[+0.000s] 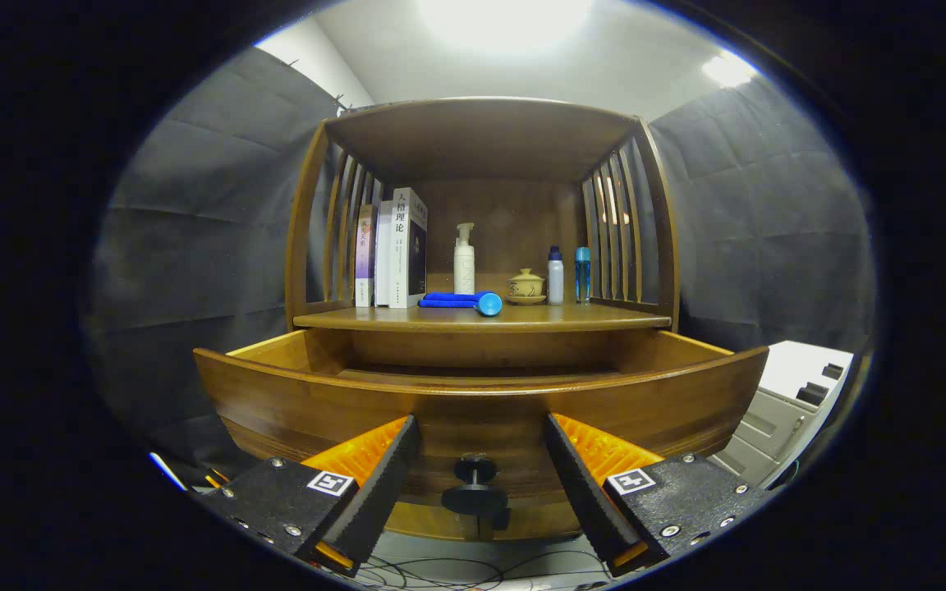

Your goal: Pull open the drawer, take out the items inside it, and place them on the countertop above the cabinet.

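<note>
Drawer [481, 394] pulled out, hand-held gripper [481, 447] spread around knob [475, 484]

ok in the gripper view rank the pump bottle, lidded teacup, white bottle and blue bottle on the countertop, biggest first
1. pump bottle
2. white bottle and blue bottle: too alike to rank
3. lidded teacup, shortest but widest

The hand-held gripper is open.

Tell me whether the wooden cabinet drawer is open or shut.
Open: the wooden drawer is pulled out from under the countertop; its knob sits between the open gripper fingers, untouched.
</note>
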Available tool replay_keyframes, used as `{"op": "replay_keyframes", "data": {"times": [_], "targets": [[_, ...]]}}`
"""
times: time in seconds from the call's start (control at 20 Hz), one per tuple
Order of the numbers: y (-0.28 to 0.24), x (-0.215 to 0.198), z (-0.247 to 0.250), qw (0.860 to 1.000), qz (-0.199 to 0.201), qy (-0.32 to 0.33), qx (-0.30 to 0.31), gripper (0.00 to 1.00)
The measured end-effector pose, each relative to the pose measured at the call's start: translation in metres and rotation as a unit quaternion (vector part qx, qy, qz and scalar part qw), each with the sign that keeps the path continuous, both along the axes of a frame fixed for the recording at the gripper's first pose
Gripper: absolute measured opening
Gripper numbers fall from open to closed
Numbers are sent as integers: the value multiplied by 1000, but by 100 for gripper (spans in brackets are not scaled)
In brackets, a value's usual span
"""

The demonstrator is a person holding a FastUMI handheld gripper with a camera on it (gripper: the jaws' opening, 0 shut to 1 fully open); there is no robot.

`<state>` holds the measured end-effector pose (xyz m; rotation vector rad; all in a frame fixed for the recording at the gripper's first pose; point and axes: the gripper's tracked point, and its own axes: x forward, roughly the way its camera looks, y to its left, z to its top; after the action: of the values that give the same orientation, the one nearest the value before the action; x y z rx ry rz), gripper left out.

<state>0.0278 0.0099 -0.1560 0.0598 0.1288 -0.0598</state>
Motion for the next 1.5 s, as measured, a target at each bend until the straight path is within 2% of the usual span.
{"op": "replay_keyframes", "data": {"times": [0.8,1.15,1.4,1.5], "targets": [[-7,117,-8,999,-1,44,-14,96],[-8,145,-14,998,-1,54,-26,95],[-8,149,-15,999,-9,47,-19,94],[-7,148,-14,999,0,49,-18,94]]}}
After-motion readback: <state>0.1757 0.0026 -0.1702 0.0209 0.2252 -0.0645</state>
